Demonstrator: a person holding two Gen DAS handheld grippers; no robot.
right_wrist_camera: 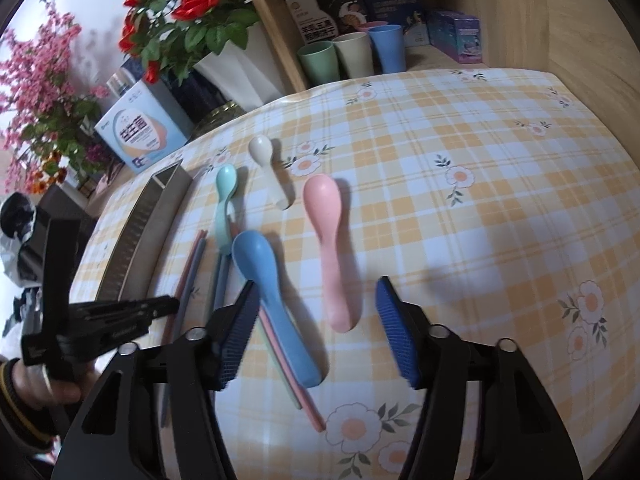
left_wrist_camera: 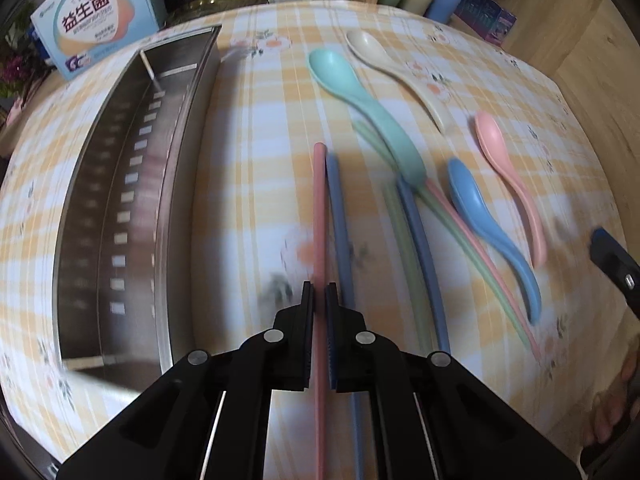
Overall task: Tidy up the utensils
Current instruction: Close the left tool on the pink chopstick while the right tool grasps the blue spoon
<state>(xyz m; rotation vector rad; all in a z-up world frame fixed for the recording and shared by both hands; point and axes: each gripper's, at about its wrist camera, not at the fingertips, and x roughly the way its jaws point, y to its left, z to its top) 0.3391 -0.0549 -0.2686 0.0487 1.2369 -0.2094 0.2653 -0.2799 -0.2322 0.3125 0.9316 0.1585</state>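
Pink chopstick is pinched in your left tool; the blue chopstick just beside could drag along.

Yellow plaid floral tablecloth; wooden shelf wall behind; red roses, pink blossoms left.

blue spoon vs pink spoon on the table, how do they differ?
The blue spoon lies on top of chopsticks; the pink spoon lies flat on the tablecloth, touching nothing. The blue one sits nearer the metal tray; the pink one lies farther from it. Both lie bowl-end away from the right wrist camera, ungripped.
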